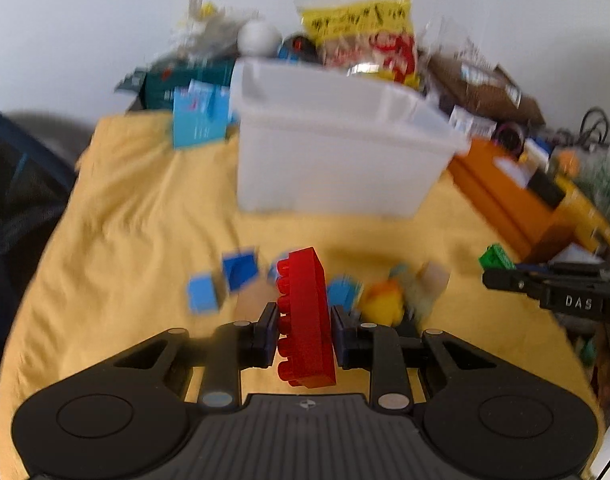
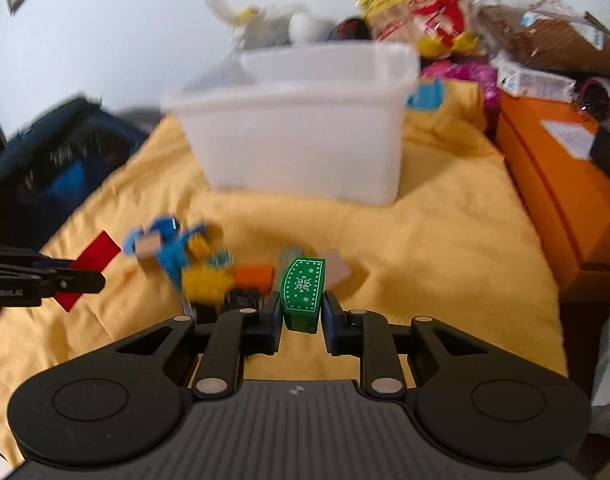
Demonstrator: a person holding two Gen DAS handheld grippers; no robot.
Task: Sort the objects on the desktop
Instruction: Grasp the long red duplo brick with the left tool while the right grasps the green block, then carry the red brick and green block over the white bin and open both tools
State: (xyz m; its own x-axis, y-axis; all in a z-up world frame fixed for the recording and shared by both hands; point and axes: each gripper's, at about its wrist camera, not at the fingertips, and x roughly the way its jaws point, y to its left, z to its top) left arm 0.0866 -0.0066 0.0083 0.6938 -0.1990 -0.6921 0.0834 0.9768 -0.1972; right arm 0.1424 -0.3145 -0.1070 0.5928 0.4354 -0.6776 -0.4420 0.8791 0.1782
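A yellow cloth (image 1: pixel 117 200) covers the surface, and on it stands a white bin (image 1: pixel 329 148), the landmark here. The right wrist view alone shows a pink crinkly thing (image 2: pixel 471 76) behind the bin's right corner; the left wrist view alone shows a dark teal box (image 1: pixel 185 80) behind its left corner. In front of the bin lies a blurred heap of toy blocks (image 2: pixel 209 268). The left gripper (image 1: pixel 304 326) clamps a red brick (image 1: pixel 305 316), long axis running away toward the bin, studs facing left. The right gripper (image 2: pixel 302 312) pinches a green block (image 2: pixel 303 292), its long axis also toward the bin, its snowflake-patterned face up.
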